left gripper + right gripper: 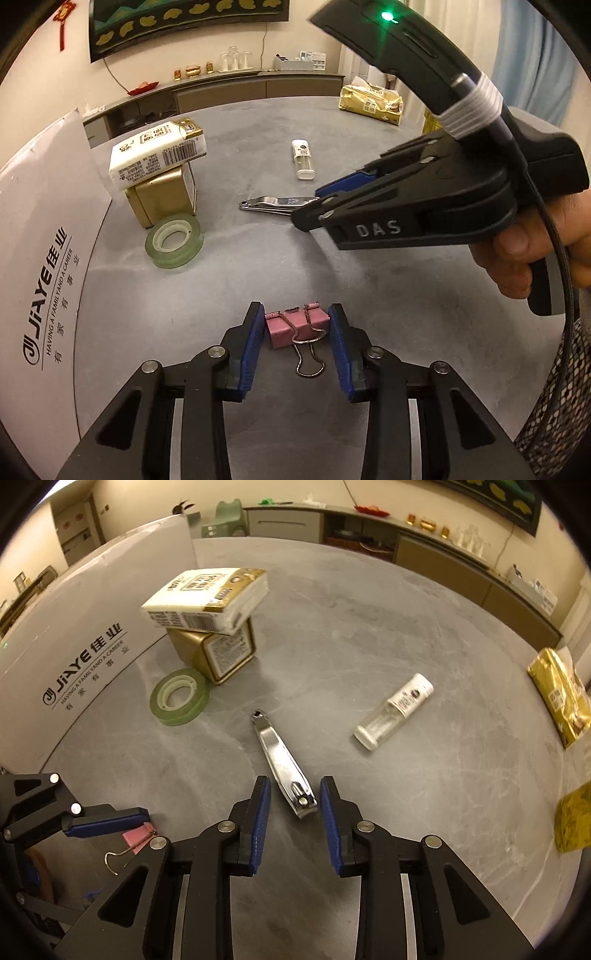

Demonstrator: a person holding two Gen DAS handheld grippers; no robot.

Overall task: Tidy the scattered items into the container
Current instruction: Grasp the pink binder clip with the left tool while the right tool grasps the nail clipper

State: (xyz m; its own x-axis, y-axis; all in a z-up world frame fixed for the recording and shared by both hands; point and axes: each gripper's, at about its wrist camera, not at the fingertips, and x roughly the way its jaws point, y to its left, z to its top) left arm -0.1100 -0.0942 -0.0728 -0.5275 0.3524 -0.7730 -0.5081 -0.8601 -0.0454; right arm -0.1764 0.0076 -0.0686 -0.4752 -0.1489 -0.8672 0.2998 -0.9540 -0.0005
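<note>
We see a pink clip (297, 328) between blue pads (251, 347), a green tape roll (174, 243), a gold tin (162, 195), a silver nail clipper (284, 766) and a mottled grey table (369, 627).

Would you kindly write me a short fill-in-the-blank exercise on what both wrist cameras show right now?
1. The left hand-held gripper brackets a pink metal ____ on the grey table.
2. The right hand-held gripper straddles one end of a silver ____.
3. The white tissue pack rests on top of a ____ tin.
4. The green tape roll lies ____ on the table.

Missing words: binder clip; nail clipper; gold; flat
</note>
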